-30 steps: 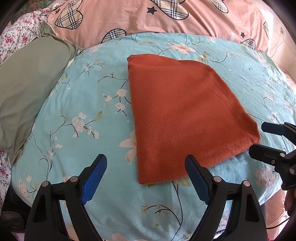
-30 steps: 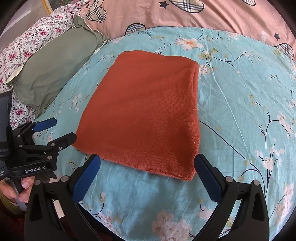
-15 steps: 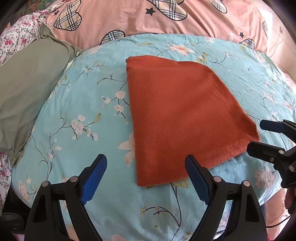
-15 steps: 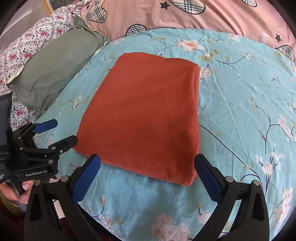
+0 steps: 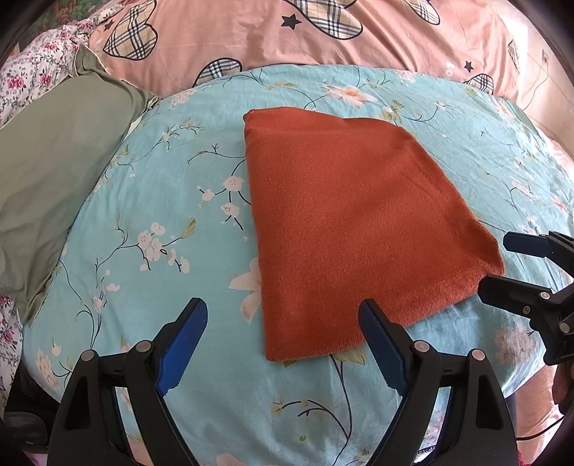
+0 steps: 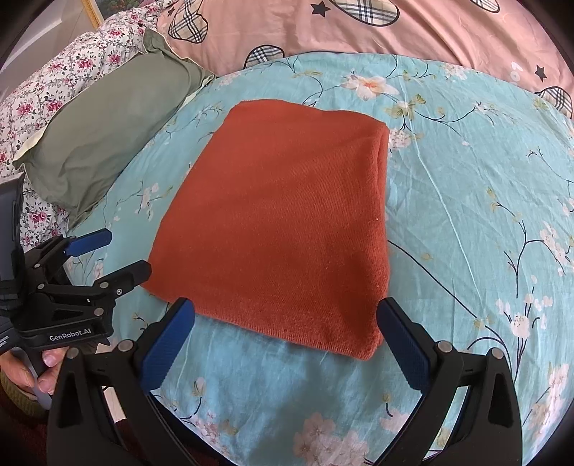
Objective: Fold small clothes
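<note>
A rust-orange cloth [image 5: 355,229] [image 6: 283,229] lies folded flat on the turquoise flowered bedspread [image 5: 172,215] [image 6: 466,200]. My left gripper [image 5: 283,319] hangs just short of the cloth's near left corner, open, with nothing between its blue pads. My right gripper [image 6: 287,319] hovers at the cloth's near edge, open and empty too. Each gripper shows in the other's view: the right gripper [image 5: 516,261] beside the cloth's right corner, the left gripper [image 6: 111,254] beside its left corner.
A green pillow [image 5: 46,186] [image 6: 104,132] lies to the left, on a floral sheet [image 6: 53,82]. A pink quilt with plaid hearts [image 5: 287,32] [image 6: 358,25] runs along the back. A hand [image 6: 39,372] holds the left gripper's handle. The bedspread's near edge drops away below the grippers.
The cloth has slid very slightly in both views; the grippers stay where they were, both still open.
</note>
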Demonstrator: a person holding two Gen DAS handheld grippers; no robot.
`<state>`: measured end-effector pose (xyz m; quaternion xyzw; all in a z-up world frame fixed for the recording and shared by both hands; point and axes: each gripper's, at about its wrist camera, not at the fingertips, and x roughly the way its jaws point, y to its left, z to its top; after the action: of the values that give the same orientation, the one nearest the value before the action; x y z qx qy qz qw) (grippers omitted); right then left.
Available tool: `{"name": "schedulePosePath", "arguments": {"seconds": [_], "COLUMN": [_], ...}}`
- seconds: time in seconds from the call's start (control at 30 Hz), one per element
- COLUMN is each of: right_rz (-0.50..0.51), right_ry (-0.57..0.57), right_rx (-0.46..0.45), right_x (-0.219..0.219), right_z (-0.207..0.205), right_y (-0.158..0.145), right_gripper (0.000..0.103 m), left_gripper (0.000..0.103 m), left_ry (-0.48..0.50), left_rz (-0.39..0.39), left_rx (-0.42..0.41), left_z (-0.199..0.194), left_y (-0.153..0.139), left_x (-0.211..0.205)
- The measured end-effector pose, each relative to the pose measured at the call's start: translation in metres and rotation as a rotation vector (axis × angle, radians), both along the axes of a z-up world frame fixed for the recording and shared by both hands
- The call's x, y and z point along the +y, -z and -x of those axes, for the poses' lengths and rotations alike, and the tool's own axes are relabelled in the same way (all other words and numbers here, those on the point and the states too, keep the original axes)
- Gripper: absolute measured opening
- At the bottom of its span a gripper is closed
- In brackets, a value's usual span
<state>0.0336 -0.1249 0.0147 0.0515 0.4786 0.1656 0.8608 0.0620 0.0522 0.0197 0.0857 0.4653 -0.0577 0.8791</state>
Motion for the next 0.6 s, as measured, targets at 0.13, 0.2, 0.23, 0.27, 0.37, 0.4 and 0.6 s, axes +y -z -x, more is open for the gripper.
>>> {"name": "schedulePosePath", "arguments": {"seconds": [0.13, 0.2, 0.23, 0.27, 0.37, 0.4, 0.6], "right_rz": [-0.002, -0.002, -0.001, -0.001, -0.002, -0.002, -0.003], "right_ry": [-0.001, -0.001, -0.002, -0.001, 0.000, 0.000, 0.000], "right_rx": [0.002, 0.002, 0.003, 0.003, 0.005, 0.005, 0.007], "right_x": [-0.0006, -0.0010, -0.0012, -0.0012, -0.0017, -0.0017, -0.0018], "right_z": [-0.0005, -0.0010, -0.0010, -0.0010, -0.0018, -0.0018, -0.0020], "right_y": [0.0006, 0.0011, 0.0010, 0.0012, 0.0015, 0.0015, 0.0016], "right_gripper": [0.101, 0.101, 0.101, 0.101, 0.101, 0.101, 0.101], "left_gripper": [0.087, 0.087, 0.087, 0.087, 0.087, 0.087, 0.087], "left_ry": [0.000, 0.000, -0.001, -0.001, -0.002, -0.001, 0.001], "left_rz": [-0.003, -0.002, -0.002, -0.002, -0.001, 0.000, -0.001], "left_rx": [0.001, 0.003, 0.003, 0.004, 0.004, 0.004, 0.005], "left_z": [-0.0007, -0.0011, -0.0015, -0.0020, -0.0023, -0.0023, -0.0044], "left_y": [0.0009, 0.0014, 0.0017, 0.0020, 0.0021, 0.0021, 0.0026], "left_x": [-0.0005, -0.0005, -0.0004, -0.0004, -0.0005, -0.0004, -0.0003]}}
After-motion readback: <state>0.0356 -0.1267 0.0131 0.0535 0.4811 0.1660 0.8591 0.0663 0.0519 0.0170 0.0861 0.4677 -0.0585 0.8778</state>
